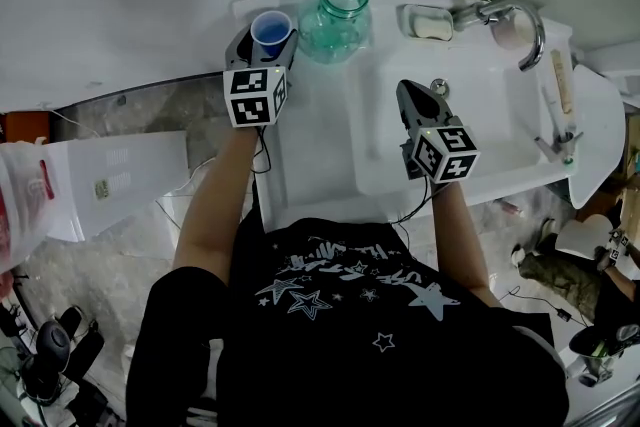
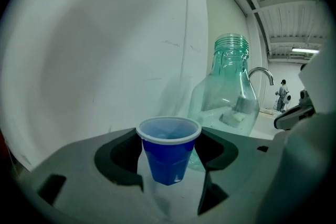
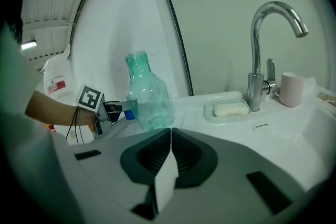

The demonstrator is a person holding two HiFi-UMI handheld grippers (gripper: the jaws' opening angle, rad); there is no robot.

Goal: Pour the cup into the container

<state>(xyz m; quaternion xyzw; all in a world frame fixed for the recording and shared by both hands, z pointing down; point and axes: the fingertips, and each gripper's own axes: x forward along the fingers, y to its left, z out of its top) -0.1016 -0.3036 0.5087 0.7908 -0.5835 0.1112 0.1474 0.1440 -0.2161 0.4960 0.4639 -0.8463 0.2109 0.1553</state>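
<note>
Blue cup (image 2: 169, 150) gripped upright by left tool (image 2: 170, 165), beside open green jar (image 2: 227, 99); right tool (image 3: 169, 136) clenched, empty, held over sink (image 1: 490, 170).

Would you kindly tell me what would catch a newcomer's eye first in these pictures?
The blue cup stands out first, gripped upright in the left gripper near the wall. Right beside it stands a green glass jar, open at the top. The right gripper hovers over the white sink with its jaws together, holding nothing.
</note>
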